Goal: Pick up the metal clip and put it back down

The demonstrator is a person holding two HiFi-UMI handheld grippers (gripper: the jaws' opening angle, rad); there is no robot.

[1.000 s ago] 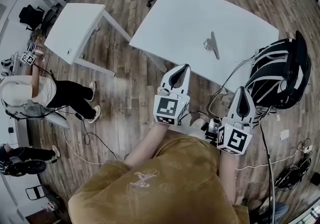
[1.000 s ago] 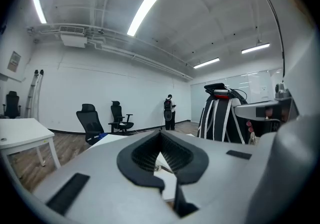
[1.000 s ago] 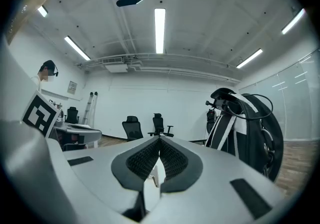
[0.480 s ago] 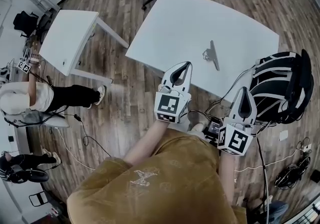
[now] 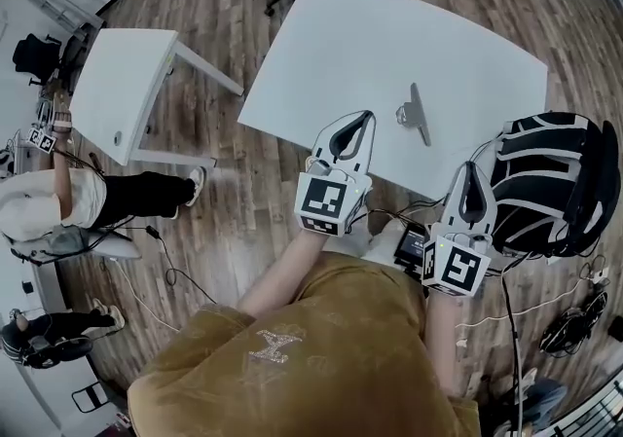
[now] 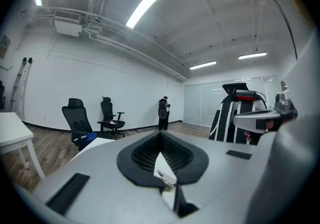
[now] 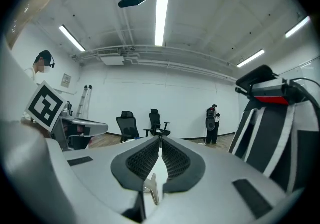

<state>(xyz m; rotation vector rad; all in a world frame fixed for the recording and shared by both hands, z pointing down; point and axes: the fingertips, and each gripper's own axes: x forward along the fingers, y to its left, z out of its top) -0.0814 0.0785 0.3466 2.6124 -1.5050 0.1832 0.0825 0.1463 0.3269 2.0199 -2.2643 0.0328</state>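
- Head view is showing the metal clip (image 5: 416,114) lying flat on the white table (image 5: 370,26), toward the near edge of the top, with neither tool touching it.
- I am reading the left gripper (image 5: 364,119) as hovering over the table's near edge. Its tips are pointing toward the clip, near it but apart.
- Left gripper view is showing that tool's jaws meeting at the tips with nothing clamped between them. The clip is appearing only through the gap behind the tips, lying on the tabletop beyond.
- I am reading the right gripper (image 5: 471,169) as hanging at the table's near-right corner, above the wooden floor (image 5: 234,192) and farther from the clip than the left tool.
- Right gripper view is showing its jaws likewise closed tip to tip and empty. The clip is again showing through the lower gap, resting on the tabletop.
- A black-and-white striped object (image 5: 550,177) is sitting just to the right of the right gripper, beside the table.
- A smaller white table (image 5: 122,85) is standing well apart at the left, with a person (image 5: 58,201) near it.
- Black office chairs (image 7: 126,124) are standing by the far wall in the right gripper view.
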